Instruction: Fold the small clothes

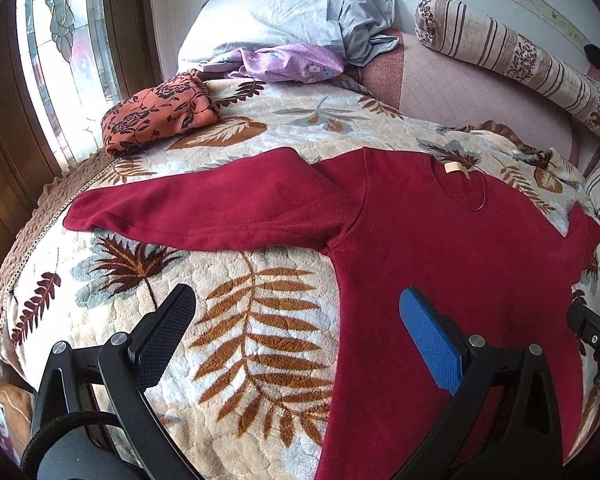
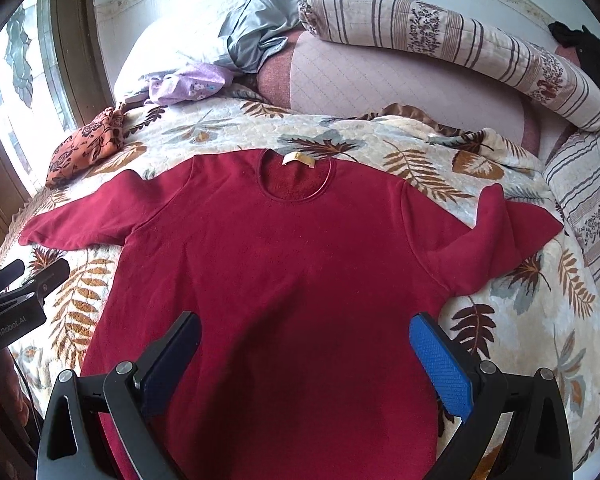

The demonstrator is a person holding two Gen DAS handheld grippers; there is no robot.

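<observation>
A red sweater (image 2: 284,264) lies flat, front up, on a leaf-patterned blanket (image 1: 236,320), its collar away from both grippers. The right gripper (image 2: 304,344) hovers over the lower body of the sweater, jaws wide apart and holding nothing. The left gripper (image 1: 296,324) has its jaws apart too, straddling the sweater's side edge, one finger over bare blanket. One sleeve (image 1: 204,208) stretches out beyond the left jaws; the other sleeve (image 2: 496,240) lies bent beyond the right jaws.
</observation>
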